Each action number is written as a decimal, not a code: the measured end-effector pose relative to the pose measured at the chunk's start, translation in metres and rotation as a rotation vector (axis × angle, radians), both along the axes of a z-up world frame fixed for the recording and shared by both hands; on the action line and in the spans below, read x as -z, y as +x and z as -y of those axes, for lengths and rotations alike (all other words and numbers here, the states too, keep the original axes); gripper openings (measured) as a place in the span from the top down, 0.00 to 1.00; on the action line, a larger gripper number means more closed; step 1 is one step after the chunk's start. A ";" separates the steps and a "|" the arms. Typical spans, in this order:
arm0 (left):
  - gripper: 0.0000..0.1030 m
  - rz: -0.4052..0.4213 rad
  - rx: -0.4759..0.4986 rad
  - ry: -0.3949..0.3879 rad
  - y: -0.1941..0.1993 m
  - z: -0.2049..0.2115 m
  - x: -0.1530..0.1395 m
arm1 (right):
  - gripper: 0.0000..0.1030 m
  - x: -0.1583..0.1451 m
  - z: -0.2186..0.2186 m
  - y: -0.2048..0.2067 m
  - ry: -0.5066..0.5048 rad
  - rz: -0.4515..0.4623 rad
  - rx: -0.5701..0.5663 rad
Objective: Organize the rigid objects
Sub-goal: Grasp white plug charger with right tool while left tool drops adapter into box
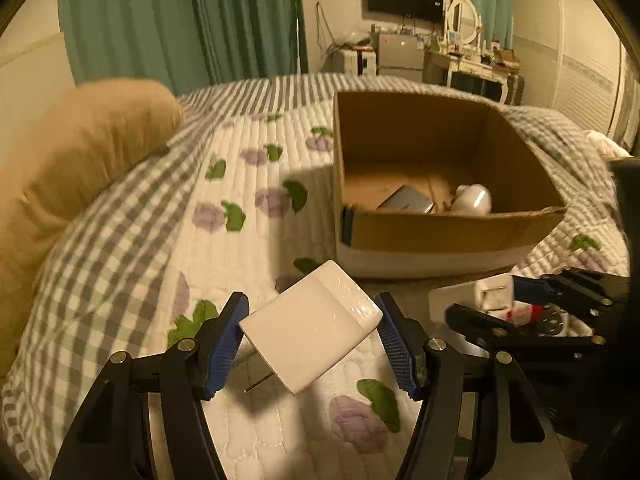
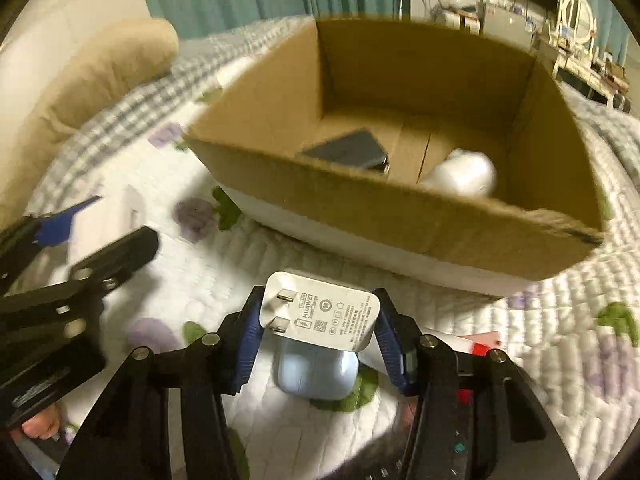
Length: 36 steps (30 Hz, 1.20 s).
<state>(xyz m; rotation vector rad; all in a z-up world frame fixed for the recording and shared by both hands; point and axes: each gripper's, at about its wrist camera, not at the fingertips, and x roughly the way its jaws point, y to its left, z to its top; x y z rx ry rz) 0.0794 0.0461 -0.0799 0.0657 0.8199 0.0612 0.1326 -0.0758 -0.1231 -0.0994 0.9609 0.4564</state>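
Note:
My left gripper (image 1: 310,338) is shut on a white charger block (image 1: 310,326) and holds it tilted above the quilt, prongs pointing down left. My right gripper (image 2: 318,334) is shut on a white Huawei wall charger (image 2: 320,312), prongs facing the camera, above a pale blue earbud case (image 2: 316,374) lying on the quilt. An open cardboard box (image 1: 440,232) stands ahead in both views (image 2: 400,216); it holds a grey flat device (image 2: 348,150) and a white rounded object (image 2: 464,174). The right gripper shows at the right of the left wrist view (image 1: 532,312).
A tan pillow (image 1: 80,168) lies at the left on the floral and checked quilt (image 1: 240,200). A remote (image 1: 556,320) and a red-and-white item (image 2: 480,344) lie near the right gripper. Green curtains, a TV and a dresser stand beyond the bed.

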 end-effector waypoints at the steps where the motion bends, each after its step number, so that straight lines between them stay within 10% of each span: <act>1: 0.36 0.011 0.004 -0.003 -0.002 0.001 -0.005 | 0.50 -0.010 0.003 -0.006 0.003 0.023 -0.015; 11: 0.36 0.129 0.127 -0.055 0.004 0.032 -0.073 | 0.50 -0.133 0.046 -0.019 0.006 0.284 -0.003; 19: 0.36 0.182 0.186 -0.028 0.082 0.059 -0.109 | 0.50 -0.185 0.064 0.039 0.011 0.357 0.044; 36: 0.36 -0.021 0.170 0.030 0.194 0.079 -0.009 | 0.50 -0.071 0.062 0.160 -0.032 0.109 0.074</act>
